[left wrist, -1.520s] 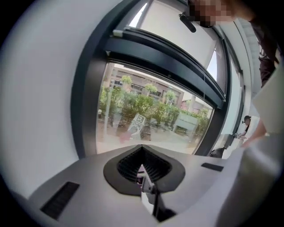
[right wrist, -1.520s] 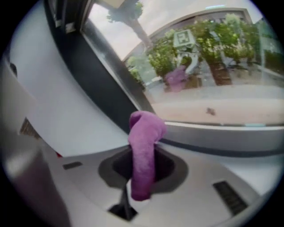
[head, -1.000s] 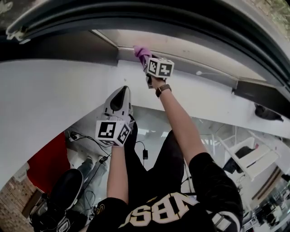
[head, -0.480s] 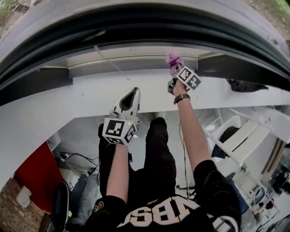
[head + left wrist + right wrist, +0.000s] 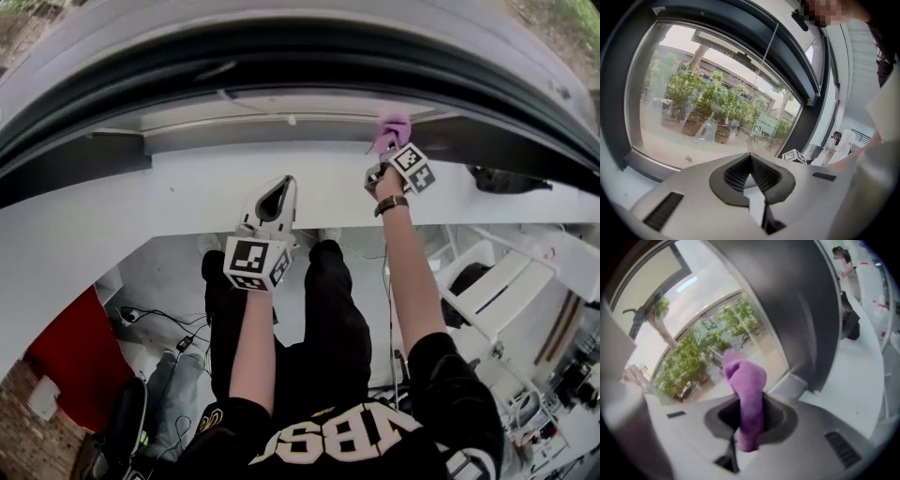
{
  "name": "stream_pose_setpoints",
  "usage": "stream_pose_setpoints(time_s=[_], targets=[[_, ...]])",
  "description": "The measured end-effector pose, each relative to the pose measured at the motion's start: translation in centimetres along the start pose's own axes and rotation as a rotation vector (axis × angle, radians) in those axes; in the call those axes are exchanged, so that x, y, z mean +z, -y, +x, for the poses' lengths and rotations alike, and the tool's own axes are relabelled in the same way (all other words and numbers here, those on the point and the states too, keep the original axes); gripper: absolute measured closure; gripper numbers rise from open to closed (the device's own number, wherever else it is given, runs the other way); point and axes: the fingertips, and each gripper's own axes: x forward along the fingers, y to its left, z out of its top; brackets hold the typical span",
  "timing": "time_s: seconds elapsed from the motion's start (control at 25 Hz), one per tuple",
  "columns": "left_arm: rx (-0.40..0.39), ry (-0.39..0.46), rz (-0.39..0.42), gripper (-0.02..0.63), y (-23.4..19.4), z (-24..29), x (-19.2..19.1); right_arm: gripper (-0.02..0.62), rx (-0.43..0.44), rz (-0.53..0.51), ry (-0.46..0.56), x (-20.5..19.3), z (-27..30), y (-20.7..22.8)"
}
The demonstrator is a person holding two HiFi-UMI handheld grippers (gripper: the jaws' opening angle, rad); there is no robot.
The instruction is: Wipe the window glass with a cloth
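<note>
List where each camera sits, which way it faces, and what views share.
Head view: on the person's head, looking down past both arms at the left gripper, right gripper and window ledge.
Left gripper view: on the left gripper, facing the window glass; shows its own shut, empty jaws.
Right gripper view: on the right gripper, facing the glass near its frame; jaws shut on the purple cloth.
Shared: head and right gripper views both show the cloth.

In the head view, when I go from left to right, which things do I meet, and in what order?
Red panel → left gripper, holding nothing → right gripper, shut on the purple cloth → white chair.
</note>
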Motion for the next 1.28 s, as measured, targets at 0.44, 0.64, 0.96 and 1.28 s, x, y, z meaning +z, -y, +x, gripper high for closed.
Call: stream_pose_setpoints(time_s=[0.44, 0.64, 0.96, 1.28], targets=[[0.319, 0.0, 0.015, 0.588, -21.9, -15.9, 2.8, 0.522, 0.539, -0.406, -0.486, -37.0, 0.5, -32.2], [0.446, 0.048, 0.027, 0.588, -28.7, -22.1, 5.2, 0.522, 0.775, -0.701, -0.577, -47.3, -0.2, -47.1], [0.401, 0.052, 0.006, 0.588, -23.2, -18.9, 4.1, 0.52, 0.66, -0.615, -0.598, -42.4, 3.7, -46.7], [0.169, 0.028, -0.064, 0.588, -14.4, -4.4, 1.2, 0.517, 0.395, -0.5, -0.507, -23.6, 7.9, -23.3]])
